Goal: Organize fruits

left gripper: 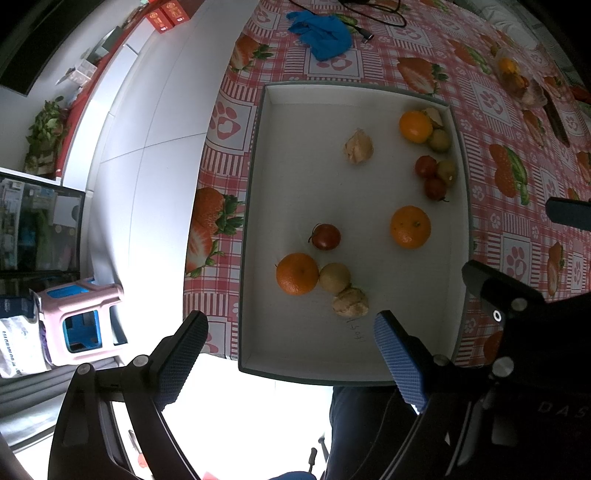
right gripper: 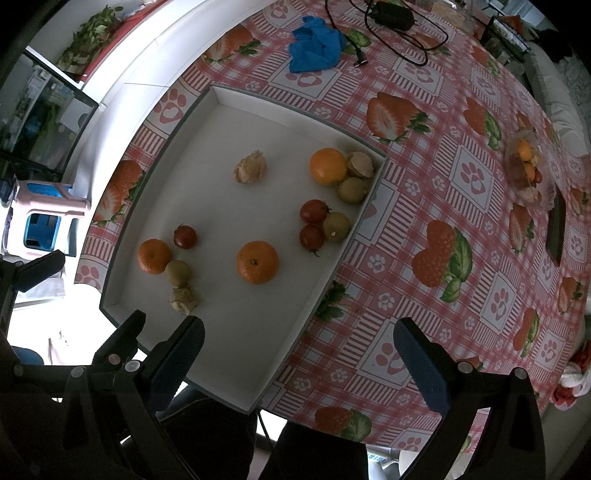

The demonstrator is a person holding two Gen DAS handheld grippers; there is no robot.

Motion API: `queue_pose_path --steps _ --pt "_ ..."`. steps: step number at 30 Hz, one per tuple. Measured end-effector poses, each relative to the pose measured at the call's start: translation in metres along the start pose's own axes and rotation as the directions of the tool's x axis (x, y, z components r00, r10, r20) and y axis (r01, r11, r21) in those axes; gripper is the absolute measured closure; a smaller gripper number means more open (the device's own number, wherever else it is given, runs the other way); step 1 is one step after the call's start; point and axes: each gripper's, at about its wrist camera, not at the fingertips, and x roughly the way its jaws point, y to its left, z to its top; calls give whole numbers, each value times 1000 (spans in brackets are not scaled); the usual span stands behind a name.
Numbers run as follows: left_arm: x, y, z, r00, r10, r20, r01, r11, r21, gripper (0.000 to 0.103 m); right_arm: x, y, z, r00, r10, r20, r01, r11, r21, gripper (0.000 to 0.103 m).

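We see a white tray [left gripper: 258, 155] on the bench [right gripper: 424, 177], which has a red strawberry cloth. In the tray lie 3 oranges [left gripper: 410, 226], little red tomatoes [left gripper: 326, 236], green fruits [left gripper: 334, 277] and papery husk fruits [left gripper: 358, 146], spread out. Our left gripper [left gripper: 291, 354] hangs over the tray's near edge, jaws wide with nothing in them. Our right gripper [right gripper: 299, 354] hangs over the tray's near corner, jaws wide and bare too.

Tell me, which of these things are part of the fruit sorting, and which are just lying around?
Part of the job:
white tray
oranges
small red fruits
yellow-green fruits
papery husked fruits

Just lying about:
blue cloth
black cable
pink stool
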Motion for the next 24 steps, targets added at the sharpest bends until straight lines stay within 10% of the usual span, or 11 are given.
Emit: queue_pose_path --steps 24 --pt "1 4 0 1000 -5 -5 5 1000 -14 10 1 1 1 1000 0 -1 0 1000 -2 0"
